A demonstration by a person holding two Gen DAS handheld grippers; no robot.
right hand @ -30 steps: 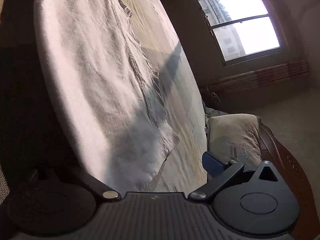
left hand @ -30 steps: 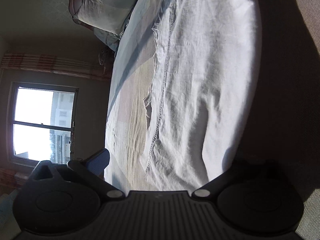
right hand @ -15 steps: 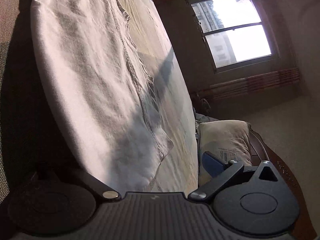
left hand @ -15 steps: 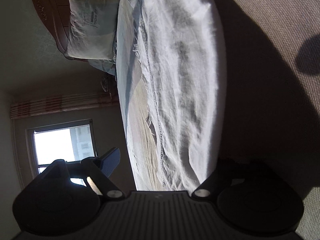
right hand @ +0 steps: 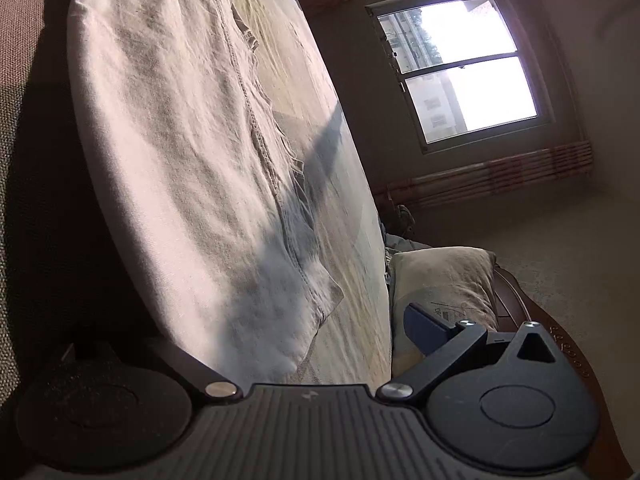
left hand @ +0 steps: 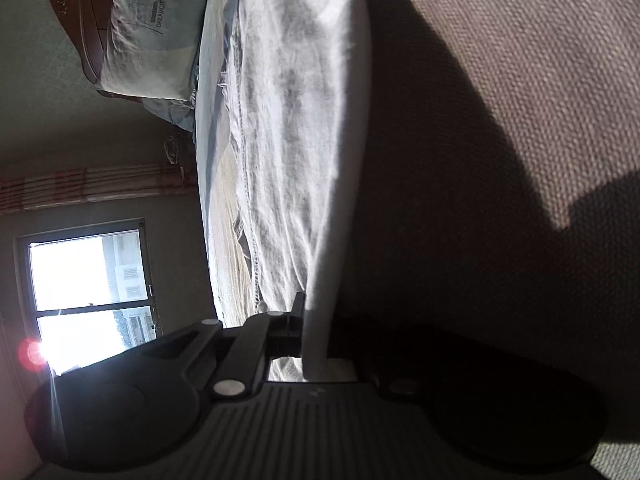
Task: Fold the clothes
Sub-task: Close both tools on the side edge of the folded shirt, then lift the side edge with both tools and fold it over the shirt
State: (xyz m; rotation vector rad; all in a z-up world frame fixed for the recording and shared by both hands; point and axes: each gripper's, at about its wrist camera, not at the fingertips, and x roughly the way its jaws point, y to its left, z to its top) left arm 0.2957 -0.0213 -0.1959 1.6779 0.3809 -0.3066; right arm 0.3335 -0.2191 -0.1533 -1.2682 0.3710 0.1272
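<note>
The white garment [left hand: 288,128] lies flat along the bed [left hand: 224,216], running from 6 toward 12 o'clock in both wrist views; it looks light, soft and limp, so it should sag unless taken by a hem or corner. The left gripper [left hand: 300,332] has its jaws closed on the near folded edge, while the right gripper [right hand: 280,360] stands wide open around the near corner, holding nothing. A pillow [right hand: 440,280] at 4 o'clock and the headboard [left hand: 80,40] sit clear.

black ribbed gripper [right hand: 248,344] — silver screws
</note>
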